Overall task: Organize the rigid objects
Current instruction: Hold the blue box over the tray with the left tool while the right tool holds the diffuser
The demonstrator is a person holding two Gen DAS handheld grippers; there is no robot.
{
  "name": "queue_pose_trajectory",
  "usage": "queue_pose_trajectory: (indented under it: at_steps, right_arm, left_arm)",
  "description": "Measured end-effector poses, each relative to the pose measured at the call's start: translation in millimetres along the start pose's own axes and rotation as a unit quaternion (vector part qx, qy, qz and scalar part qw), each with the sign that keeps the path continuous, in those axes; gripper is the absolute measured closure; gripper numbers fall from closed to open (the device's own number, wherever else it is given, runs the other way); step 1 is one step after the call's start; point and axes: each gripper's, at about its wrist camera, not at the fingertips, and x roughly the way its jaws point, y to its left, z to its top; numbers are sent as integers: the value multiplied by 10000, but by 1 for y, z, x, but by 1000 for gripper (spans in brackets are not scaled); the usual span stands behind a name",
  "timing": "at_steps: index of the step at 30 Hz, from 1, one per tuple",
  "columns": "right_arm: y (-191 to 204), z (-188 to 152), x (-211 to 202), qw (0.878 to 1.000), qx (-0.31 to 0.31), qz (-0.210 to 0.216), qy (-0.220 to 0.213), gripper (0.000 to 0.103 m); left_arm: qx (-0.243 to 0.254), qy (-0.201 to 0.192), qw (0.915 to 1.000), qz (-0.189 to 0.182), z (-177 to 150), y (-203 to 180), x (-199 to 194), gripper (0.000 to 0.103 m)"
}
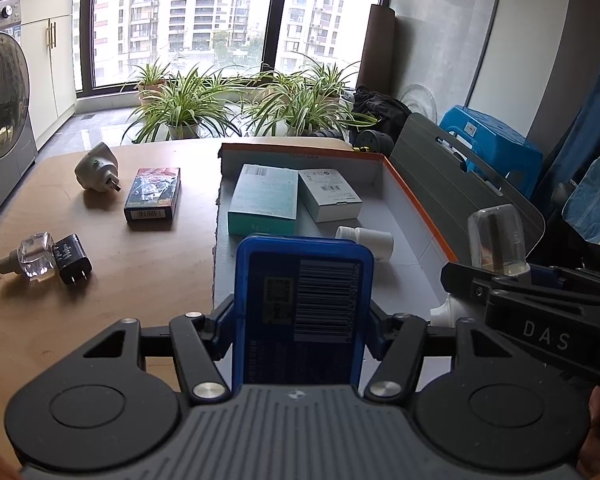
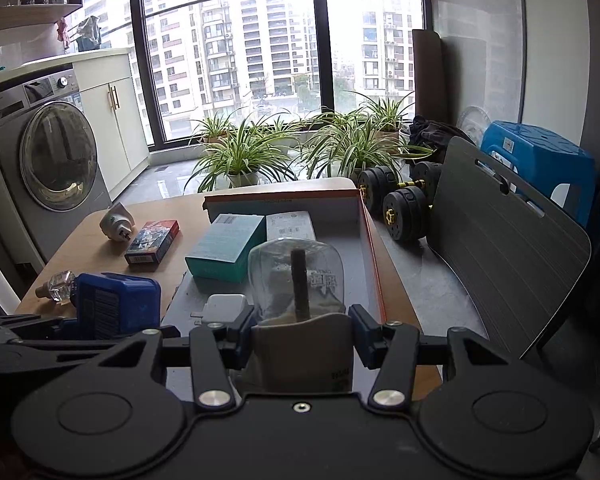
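blue plastic filled your left gripper (image 1: 300,320): you had it clenched on the blue case (image 1: 300,308), barcode side up, held above the near end of the open cardboard box (image 1: 416,200). your right gripper (image 2: 304,336) was likewise closed, grasping the clear bottle (image 2: 296,280) by its pale base, with a dark wick inside, just beside the box's orange-edged right wall.

already lying in the box were a teal carton (image 1: 264,204), a white carton (image 1: 330,196), a small white bottle (image 1: 366,240) on its side and a white adapter (image 2: 224,308) at the near end.

my guess is both pieces were bound for that box, and the trouble would come from crowding. your two grippers were close together, so lowering both at once could knock one tool against the other. the bottle is smooth and top-heavy in that grip; a bump on the box wall could twist it loose. the case, set down carelessly, might land on the small white bottle and send it rolling.

still out on the wooden table (image 1: 100,320) were a playing-card-sized dark box (image 1: 153,194), a white plug (image 1: 97,172), a black charger (image 1: 75,259) and a second glass bottle (image 1: 30,258), the last two touching. beyond stood spider plants (image 1: 188,104) at a tall window, a washing machine (image 2: 48,152), dumbbells (image 2: 400,200) and a blue stool (image 2: 536,160).
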Motion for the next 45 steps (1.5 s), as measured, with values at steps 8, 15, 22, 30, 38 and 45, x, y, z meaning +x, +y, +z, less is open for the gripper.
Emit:
queue_pose_trajectory:
  at_steps: [8,15,22,30,38,45]
  right_arm:
    - [1,-1,2,10000,-10,-10,24,43]
    - [1,-1,4,10000,-18,-16,38,43]
    - [1,-2,5,10000,-19,-25,54,43]
    - [1,-1,5,10000,-18,-23,54,43]
    - [1,-1,6,10000,-25,-20,55,43]
    - [1,-1,6,10000,-28,-23,55,43]
  left_arm:
    - [-9,5,10000,-7,-1,-1,2,41]
    - [-11,26,10000,-34,-1,-1,3,41]
    - [-17,31,10000,-33,-1,-1,4,40]
    - [-21,31,10000,-31,-1,-1,4,41]
    - [-3,26,10000,-19,0,0,4,40]
    - [2,21,10000,-17,0,0,4,41]
